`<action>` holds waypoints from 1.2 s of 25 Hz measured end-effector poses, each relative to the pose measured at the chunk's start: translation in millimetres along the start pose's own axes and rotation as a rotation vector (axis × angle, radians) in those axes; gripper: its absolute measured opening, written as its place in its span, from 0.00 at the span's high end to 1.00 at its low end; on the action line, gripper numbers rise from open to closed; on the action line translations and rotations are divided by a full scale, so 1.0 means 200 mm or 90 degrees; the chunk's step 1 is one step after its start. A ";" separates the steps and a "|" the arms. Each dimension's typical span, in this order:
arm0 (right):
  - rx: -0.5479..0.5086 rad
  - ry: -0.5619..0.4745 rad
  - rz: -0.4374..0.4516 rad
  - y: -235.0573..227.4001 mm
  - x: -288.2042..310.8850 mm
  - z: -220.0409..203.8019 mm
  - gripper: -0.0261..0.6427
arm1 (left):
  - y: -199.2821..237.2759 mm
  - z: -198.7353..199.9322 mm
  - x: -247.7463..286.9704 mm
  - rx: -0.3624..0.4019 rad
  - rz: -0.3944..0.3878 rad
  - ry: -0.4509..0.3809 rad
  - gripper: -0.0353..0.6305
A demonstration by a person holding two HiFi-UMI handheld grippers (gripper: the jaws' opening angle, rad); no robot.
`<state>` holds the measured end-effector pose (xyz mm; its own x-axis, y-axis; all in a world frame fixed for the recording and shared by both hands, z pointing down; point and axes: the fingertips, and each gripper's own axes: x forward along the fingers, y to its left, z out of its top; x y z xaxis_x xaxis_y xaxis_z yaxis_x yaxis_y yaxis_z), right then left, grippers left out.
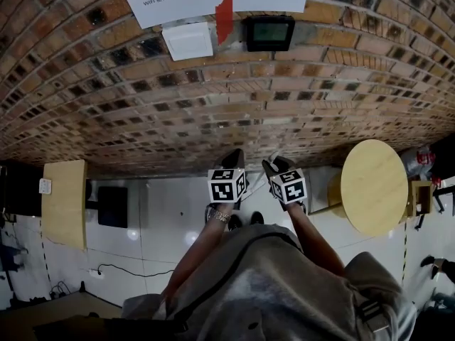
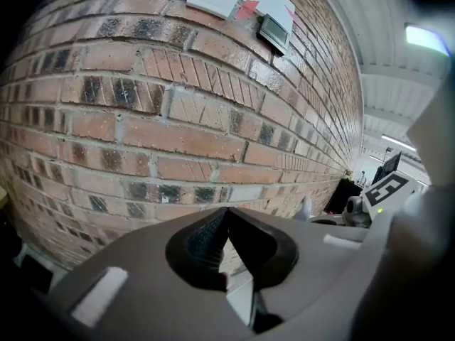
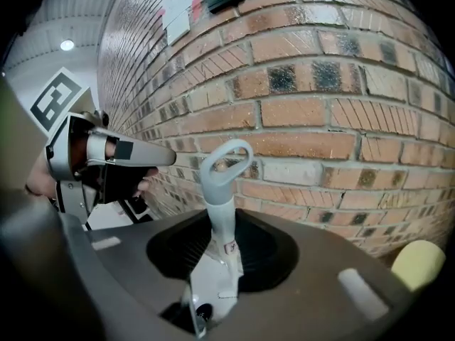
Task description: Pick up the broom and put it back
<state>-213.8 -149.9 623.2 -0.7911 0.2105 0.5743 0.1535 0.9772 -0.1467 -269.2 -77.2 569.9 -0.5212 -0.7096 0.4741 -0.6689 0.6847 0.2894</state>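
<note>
Gripping a smooth grey loop-topped broom handle (image 3: pixel 216 203), right claw (image 3: pixel 221 241) faces rough brick wall (image 3: pixel 334 112); left claw (image 2: pixel 227 219) seems shut.

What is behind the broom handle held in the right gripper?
Brick wall stands behind the broom handle and shows through its top loop. The right gripper clamps the handle; below the jaws, the rest of the broom is hidden.

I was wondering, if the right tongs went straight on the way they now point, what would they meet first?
The brick wall: nothing stands in that line. The broom handle clamped in the right tongs juts ahead of them, so its looped end would probably touch the bricks first; depth is unclear.
</note>
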 end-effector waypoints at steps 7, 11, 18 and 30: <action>0.011 0.041 -0.014 -0.08 0.15 -0.07 0.82 | 0.02 0.01 0.00 -0.002 0.005 -0.002 0.98; 0.026 0.091 -0.023 -0.16 0.39 -0.19 0.82 | 0.06 -0.04 -0.04 -0.009 0.022 0.003 0.98; 0.006 0.180 -0.043 -0.24 0.76 -0.45 0.82 | 0.17 -0.13 -0.13 -0.025 0.078 0.024 0.98; 0.047 0.121 -0.043 -0.34 0.93 -0.30 0.67 | 0.26 -0.22 -0.22 -0.046 0.124 0.037 0.98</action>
<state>-335.0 -175.8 788.3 -0.6711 0.1536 0.7253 0.0551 0.9859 -0.1578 -257.5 -3.7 601.8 -0.6049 -0.5529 0.5731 -0.5170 0.8201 0.2454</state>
